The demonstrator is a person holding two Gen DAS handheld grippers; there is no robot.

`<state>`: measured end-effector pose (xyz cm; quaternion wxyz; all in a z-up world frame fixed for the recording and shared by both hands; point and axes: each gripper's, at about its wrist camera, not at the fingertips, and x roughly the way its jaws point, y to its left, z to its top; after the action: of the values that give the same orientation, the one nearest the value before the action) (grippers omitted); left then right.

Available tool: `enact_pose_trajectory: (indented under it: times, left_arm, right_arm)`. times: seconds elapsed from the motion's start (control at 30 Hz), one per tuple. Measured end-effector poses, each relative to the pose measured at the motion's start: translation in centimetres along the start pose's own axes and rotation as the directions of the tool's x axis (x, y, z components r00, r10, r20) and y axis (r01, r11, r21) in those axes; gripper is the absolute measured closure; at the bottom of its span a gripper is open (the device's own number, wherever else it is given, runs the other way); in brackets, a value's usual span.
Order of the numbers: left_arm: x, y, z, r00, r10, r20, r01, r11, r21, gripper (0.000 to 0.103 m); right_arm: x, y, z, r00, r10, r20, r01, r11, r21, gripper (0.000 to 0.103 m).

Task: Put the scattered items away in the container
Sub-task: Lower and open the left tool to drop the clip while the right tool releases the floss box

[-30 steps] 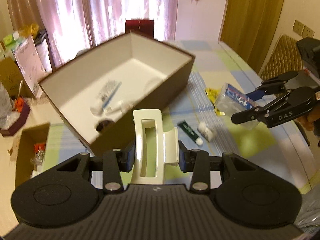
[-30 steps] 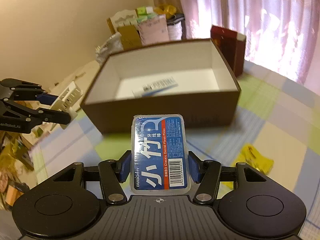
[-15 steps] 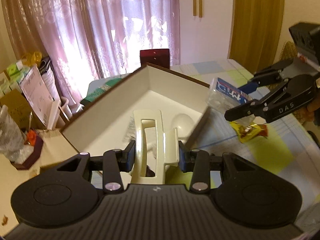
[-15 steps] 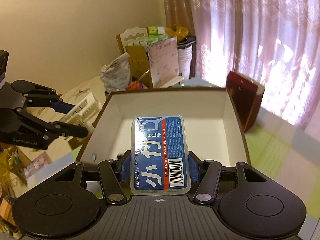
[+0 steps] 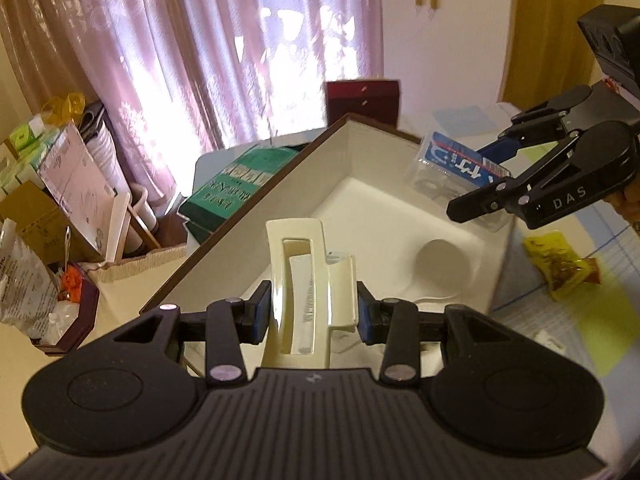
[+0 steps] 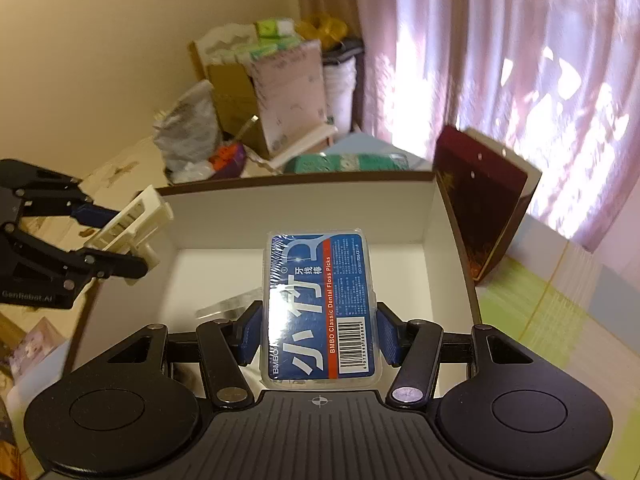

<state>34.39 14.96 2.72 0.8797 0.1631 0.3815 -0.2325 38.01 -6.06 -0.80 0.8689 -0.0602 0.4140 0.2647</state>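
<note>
My left gripper (image 5: 310, 314) is shut on a cream hair claw clip (image 5: 300, 276) and holds it above the open brown box (image 5: 260, 208) with the white inside. My right gripper (image 6: 318, 334) is shut on a blue dental floss pick box (image 6: 320, 304) and also hangs over the box (image 6: 448, 220). The right gripper (image 5: 492, 196) with the floss box (image 5: 456, 164) shows in the left wrist view over the box's far right corner. The left gripper (image 6: 120, 248) with the clip (image 6: 132, 220) shows in the right wrist view over the box's left wall. A white tube (image 5: 308, 296) and a round white lid (image 5: 440, 264) lie inside.
A dark red booklet (image 6: 480, 200) stands against the box's far side. A yellow snack wrapper (image 5: 560, 264) lies on the checked tablecloth (image 6: 540, 300) right of the box. Green packets (image 5: 228, 192), cardboard boxes (image 6: 236, 96) and bags crowd the side beyond the box. Pink curtains hang behind.
Both grippers have moved from beside the box to above its open inside, each still holding its item. The table items seen earlier have dropped out of view.
</note>
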Motion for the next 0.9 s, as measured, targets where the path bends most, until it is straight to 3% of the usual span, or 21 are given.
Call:
enact_pose_trajectory:
  times: [0.4, 0.9]
  left_arm:
    - [9.2, 2.5, -0.3, 0.984, 0.025, -0.174, -0.037, 0.997, -0.064, 0.067]
    - [14.7, 2.8, -1.2, 0.947, 0.106, -0.302, -0.132, 0.989, -0.067, 0.067]
  right_arm:
    - [6.1, -1.5, 0.6, 0.995, -0.035, -0.092, 0.035, 0.999, 0.003, 0.044]
    - [8.5, -2.7, 0.6, 0.990, -0.043, -0.136, 0.040, 0.999, -0.022, 0.043]
